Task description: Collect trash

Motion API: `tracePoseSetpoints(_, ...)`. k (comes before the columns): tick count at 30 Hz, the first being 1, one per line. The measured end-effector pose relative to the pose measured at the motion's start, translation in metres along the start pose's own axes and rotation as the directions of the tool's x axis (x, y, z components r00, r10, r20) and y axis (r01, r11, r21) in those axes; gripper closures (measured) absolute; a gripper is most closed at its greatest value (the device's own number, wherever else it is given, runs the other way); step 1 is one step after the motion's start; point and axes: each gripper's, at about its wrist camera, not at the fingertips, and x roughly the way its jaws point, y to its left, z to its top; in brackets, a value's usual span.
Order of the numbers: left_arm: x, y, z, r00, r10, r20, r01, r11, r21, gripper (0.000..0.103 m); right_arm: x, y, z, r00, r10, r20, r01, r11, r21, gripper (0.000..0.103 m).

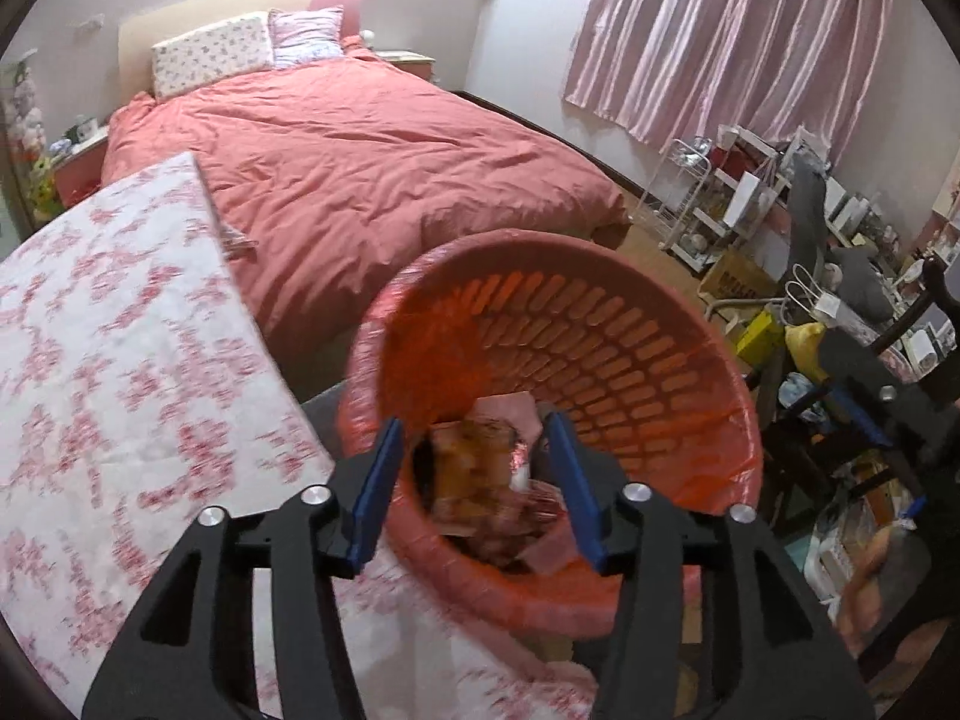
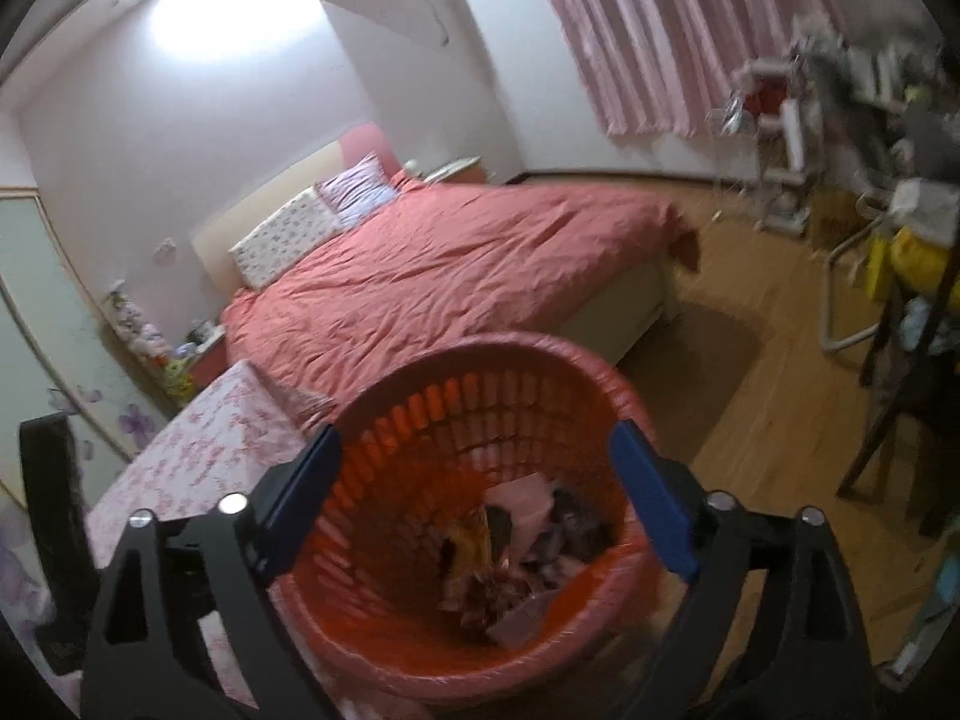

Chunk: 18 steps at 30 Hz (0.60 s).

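Observation:
A round orange-red basket [image 1: 630, 348] lined with a red plastic bag stands beside the table. Crumpled wrappers and paper [image 2: 516, 552] lie at its bottom. My left gripper [image 1: 474, 420] hangs over the basket's near rim, jaws apart. A blurred yellow-orange snack wrapper [image 1: 474, 468] shows between the blue pads [image 1: 375, 492], with a gap on each side. My right gripper [image 2: 480, 501] stands wide open above the same basket [image 2: 420, 420], with nothing between its fingers. Part of the right gripper [image 1: 870, 414] shows at the right edge of the left wrist view.
A table with a pink floral cloth [image 1: 120, 360] lies left of the basket. Behind is a bed with a salmon cover [image 1: 360, 150]. Cluttered shelves, bags and a dark chair [image 1: 810, 228] crowd the right side. Wooden floor [image 2: 750, 420] lies right of the basket.

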Motion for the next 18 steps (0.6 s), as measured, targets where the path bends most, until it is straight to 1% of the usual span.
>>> tracePoseSetpoints(1,-0.007,0.004,-0.002,1.0,0.012,0.014,-0.012,1.0,-0.001,0.047,-0.01,0.003,-0.002,0.999,-0.025,0.028,0.026,0.999,-0.023,0.004)
tracePoseSetpoints(2,-0.014,0.007,-0.004,0.999,0.024,0.026,-0.024,1.0,-0.003,0.043,-0.014,0.005,0.001,0.999,-0.04,0.037,0.041,0.998,-0.04,0.004)
tracePoseSetpoints(5,-0.045,0.022,-0.015,0.995,0.06,0.081,-0.059,0.998,-0.02,0.031,-0.036,0.017,-0.006,0.993,-0.085,0.08,0.094,0.989,-0.117,0.004)
tracePoseSetpoints(9,-0.076,0.033,-0.03,0.985,0.107,0.137,-0.102,0.994,-0.044,0.017,-0.063,0.041,-0.023,0.982,-0.128,0.14,0.158,0.958,-0.238,0.004)
tracePoseSetpoints(12,-0.1,0.036,-0.046,0.97,0.159,0.184,-0.151,0.987,-0.057,0.009,-0.087,0.057,-0.04,0.967,-0.142,0.211,0.202,0.933,-0.297,0.004)
tracePoseSetpoints(15,-0.121,0.036,-0.063,0.95,0.216,0.226,-0.205,0.976,-0.073,0.007,-0.11,0.068,-0.055,0.961,-0.128,0.245,0.205,0.924,-0.322,0.004)
tracePoseSetpoints(17,-0.132,0.036,-0.073,0.937,0.248,0.246,-0.234,0.968,-0.086,0.004,-0.122,0.073,-0.063,0.957,-0.121,0.264,0.205,0.924,-0.322,0.004)
tracePoseSetpoints(18,-0.139,0.036,-0.08,0.928,0.269,0.258,-0.253,0.963,-0.095,0.003,-0.127,0.075,-0.067,0.957,-0.116,0.264,0.2,0.926,-0.319,0.004)
